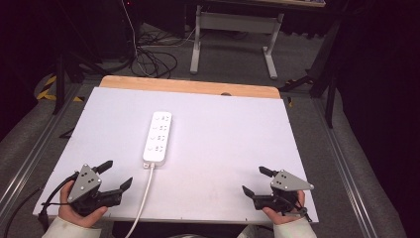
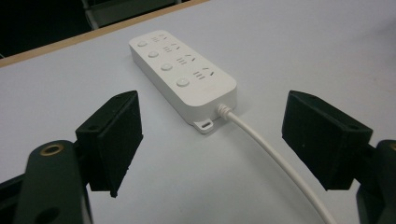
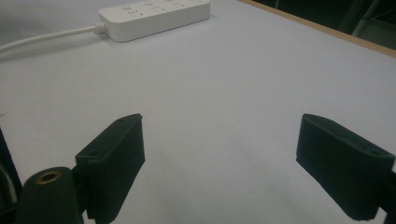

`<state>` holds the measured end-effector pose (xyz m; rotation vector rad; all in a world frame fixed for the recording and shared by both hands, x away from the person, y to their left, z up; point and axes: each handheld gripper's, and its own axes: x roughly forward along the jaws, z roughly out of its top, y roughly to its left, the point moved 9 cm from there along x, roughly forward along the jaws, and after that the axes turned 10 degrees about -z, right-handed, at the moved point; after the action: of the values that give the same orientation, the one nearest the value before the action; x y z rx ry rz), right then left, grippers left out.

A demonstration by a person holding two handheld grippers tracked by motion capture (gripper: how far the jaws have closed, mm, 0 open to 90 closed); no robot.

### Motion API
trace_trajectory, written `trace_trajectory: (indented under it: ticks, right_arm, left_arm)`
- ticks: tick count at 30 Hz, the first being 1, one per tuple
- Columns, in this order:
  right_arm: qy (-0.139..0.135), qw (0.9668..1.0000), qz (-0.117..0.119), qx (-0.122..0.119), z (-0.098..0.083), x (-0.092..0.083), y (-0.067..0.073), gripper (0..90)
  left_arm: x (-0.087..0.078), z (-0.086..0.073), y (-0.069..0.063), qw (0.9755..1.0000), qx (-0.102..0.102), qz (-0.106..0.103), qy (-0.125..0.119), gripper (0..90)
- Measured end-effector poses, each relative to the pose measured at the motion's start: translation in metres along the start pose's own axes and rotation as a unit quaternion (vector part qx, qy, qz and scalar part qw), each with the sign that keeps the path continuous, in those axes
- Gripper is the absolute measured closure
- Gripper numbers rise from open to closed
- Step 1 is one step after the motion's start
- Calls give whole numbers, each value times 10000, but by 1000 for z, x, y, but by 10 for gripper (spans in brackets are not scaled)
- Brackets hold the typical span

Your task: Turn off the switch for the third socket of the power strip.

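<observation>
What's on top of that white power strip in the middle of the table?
The power strip carries four round buttons in a row, each beside a set of socket slots, and nothing is plugged in. Its white cable leaves the near end. It lies flat on the white table, so its underside is hidden.

Left gripper: held in the left hand, jaws spread wide, nothing between them.
Right gripper: held in the right hand, jaws wide apart, empty.
Sleeves: pale, at near edge.
</observation>
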<state>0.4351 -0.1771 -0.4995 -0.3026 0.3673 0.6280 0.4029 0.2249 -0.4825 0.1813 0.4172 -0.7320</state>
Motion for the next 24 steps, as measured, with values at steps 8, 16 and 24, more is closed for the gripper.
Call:
trace_trajectory:
  ticks: [8,16,24]
  right_arm:
    - [34,10000,0,-4,-1,2,0,157]
    - [45,10000,14,-5,-1,3,1,157]
    - [64,10000,11,-12,-2,3,0,157]
  left_arm:
    - [-2,4,0,10000,8,35,66,225]
    - [-1,15,5,9997,-168,-75,179,252]
    - [3,33,14,9991,-261,-221,235,258]
